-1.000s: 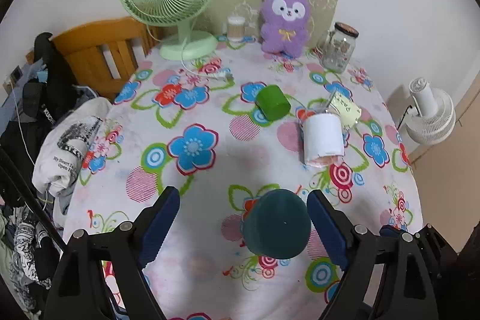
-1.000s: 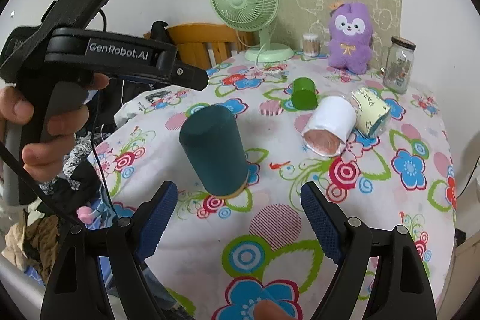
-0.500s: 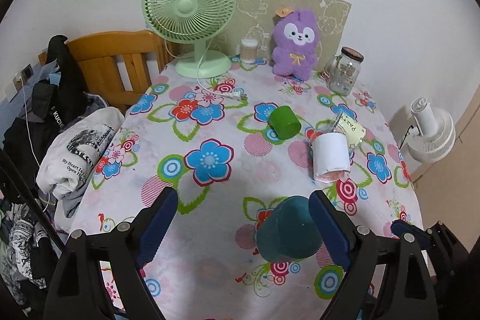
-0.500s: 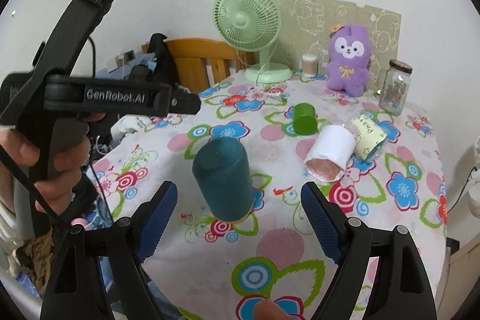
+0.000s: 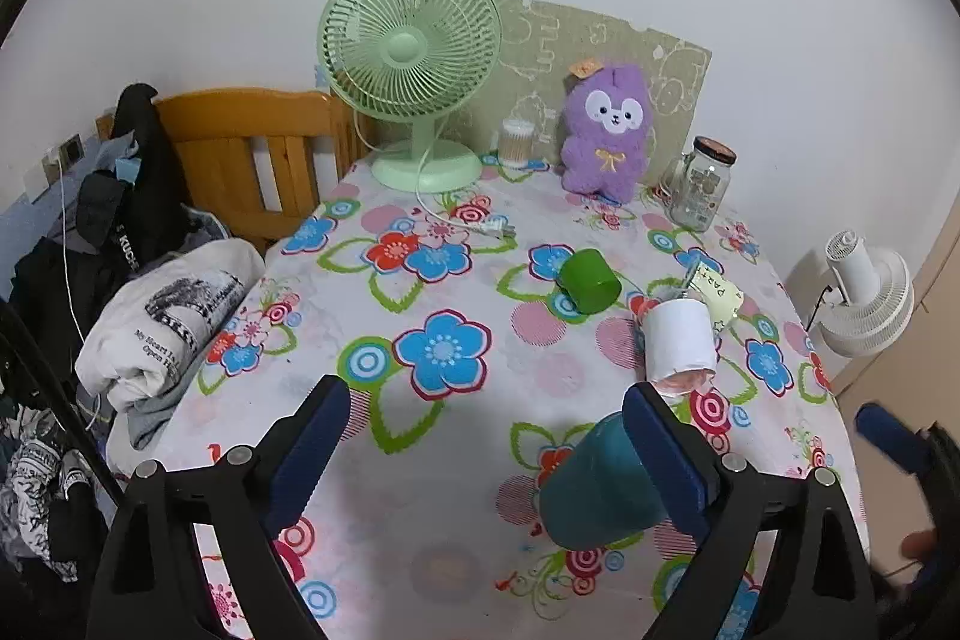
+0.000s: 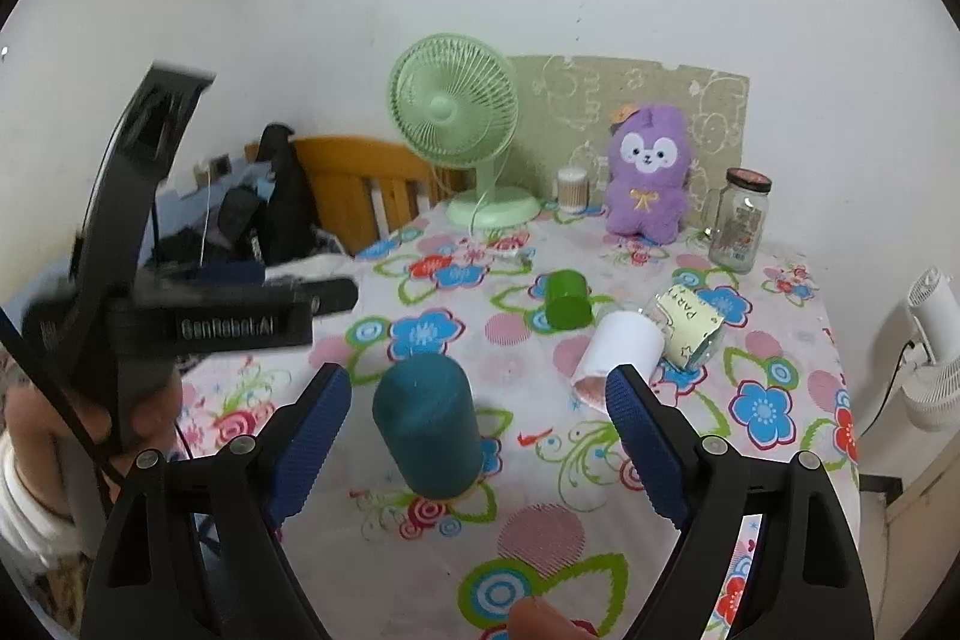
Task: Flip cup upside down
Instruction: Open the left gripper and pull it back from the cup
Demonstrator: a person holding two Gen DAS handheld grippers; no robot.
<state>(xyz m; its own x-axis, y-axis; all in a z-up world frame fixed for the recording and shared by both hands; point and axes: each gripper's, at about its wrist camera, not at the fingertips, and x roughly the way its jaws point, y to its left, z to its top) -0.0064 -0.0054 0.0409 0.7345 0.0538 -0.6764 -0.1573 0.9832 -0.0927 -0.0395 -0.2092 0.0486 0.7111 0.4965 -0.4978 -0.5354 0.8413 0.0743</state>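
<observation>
A dark teal cup (image 6: 429, 424) stands upside down on the flowered tablecloth (image 6: 600, 460), closed end up. In the left wrist view the cup (image 5: 591, 484) sits partly behind the right finger. My left gripper (image 5: 483, 451) is open and empty, above and behind the cup. My right gripper (image 6: 477, 436) is open and empty, with the cup seen between its fingers, nearer the left one and not touching. The left gripper's body (image 6: 180, 304) shows at the left of the right wrist view.
A green cup (image 5: 588, 280), a white cup (image 5: 678, 346) and a jar with a yellow label (image 5: 717, 289) lie on their sides mid-table. A green fan (image 5: 414, 64), purple plush toy (image 5: 606, 130) and glass jar (image 5: 702, 190) stand at the back. A chair with clothes (image 5: 156, 232) is at the left.
Both grippers have pulled back and up from the teal cup, which stays upside down on the cloth. The left gripper has moved left, away from the cup.
</observation>
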